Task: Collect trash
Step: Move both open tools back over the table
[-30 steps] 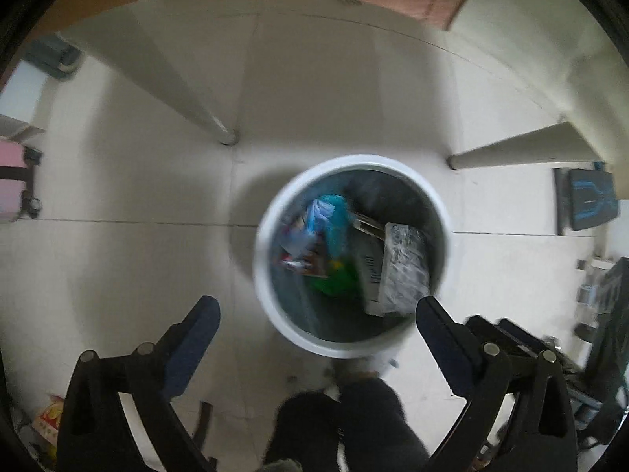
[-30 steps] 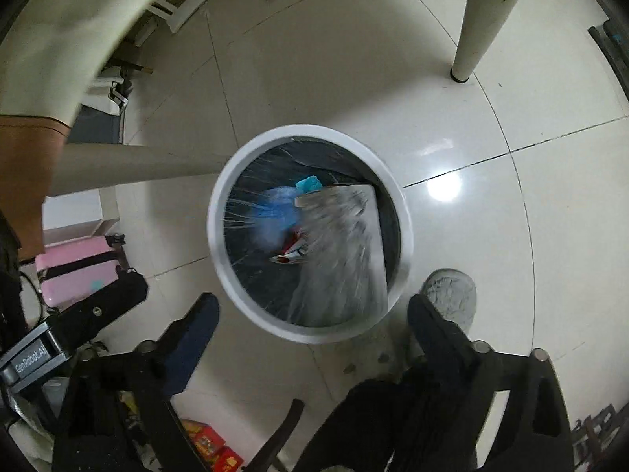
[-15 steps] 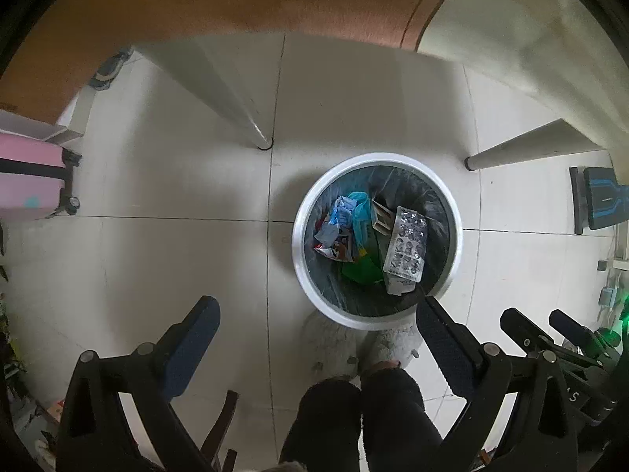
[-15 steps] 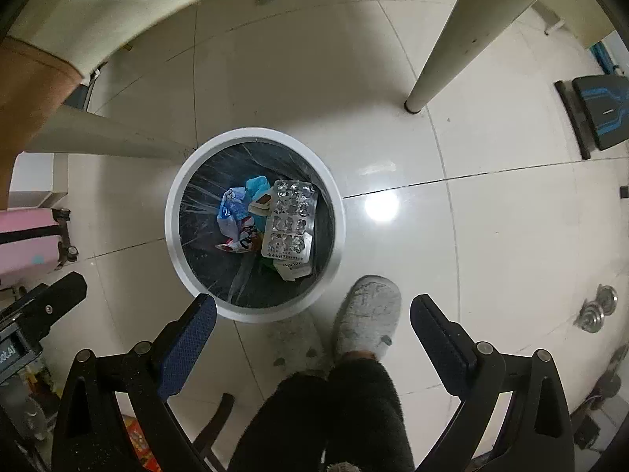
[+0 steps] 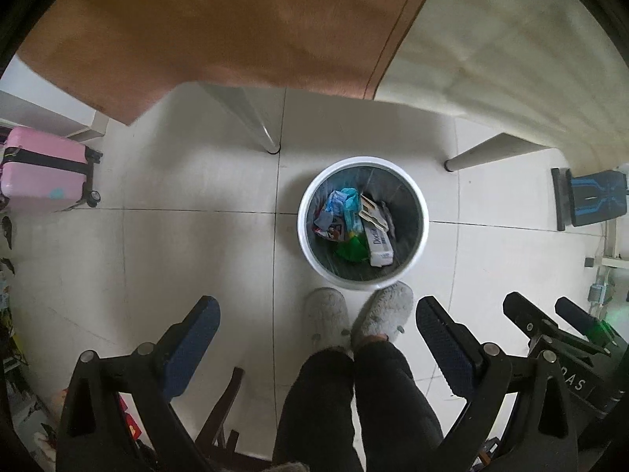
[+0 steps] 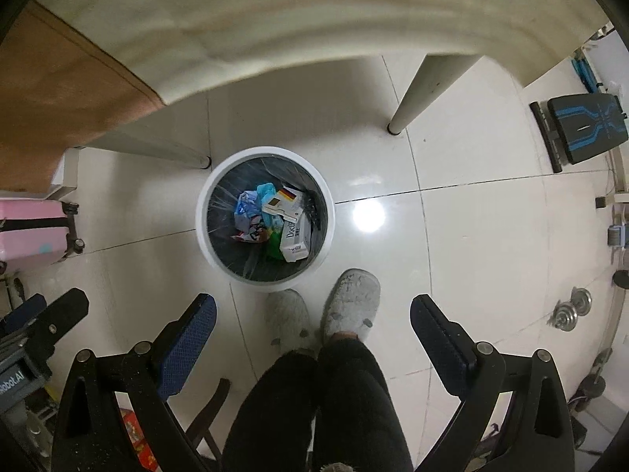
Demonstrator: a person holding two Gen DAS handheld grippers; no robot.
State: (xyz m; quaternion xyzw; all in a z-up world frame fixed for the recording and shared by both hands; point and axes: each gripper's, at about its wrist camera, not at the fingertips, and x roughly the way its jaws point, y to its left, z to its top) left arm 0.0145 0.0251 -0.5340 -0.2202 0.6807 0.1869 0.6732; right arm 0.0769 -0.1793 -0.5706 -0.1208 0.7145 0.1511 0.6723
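Cut off at the left edge: a pink suitcase (image 5: 43,171), only partly in frame. Low left, behind the gripper frames, red packaging (image 6: 138,436) too hidden to identify. Table (image 5: 220,23) overhead fills the upper frame, hiding the floor beyond; only two legs (image 5: 251,126) show beneath.

Left gripper (image 5: 316,348) spread wide, holding nothing, well above the floor. Right gripper (image 6: 312,344) likewise wide apart and empty.

Between the table legs, a white bin (image 5: 422,212) with a dark liner, upright on the tiles. Inside: blue crumpled wrapper (image 5: 334,204) on the left, teal scrap (image 5: 352,206) beside it, a red-and-white printed wrapper (image 6: 251,232) below, something green (image 5: 350,249) low in the middle, a white carton (image 5: 379,244) on the right, another flat box (image 6: 284,202) with a flag stripe above it. Carton lettering only partly legible.

Just beside the bin's near rim, two grey slippers (image 5: 355,316) and dark trouser legs (image 6: 322,405), cut off at the bottom edge. Far right, a black-and-blue board (image 6: 585,131), partly out of frame.
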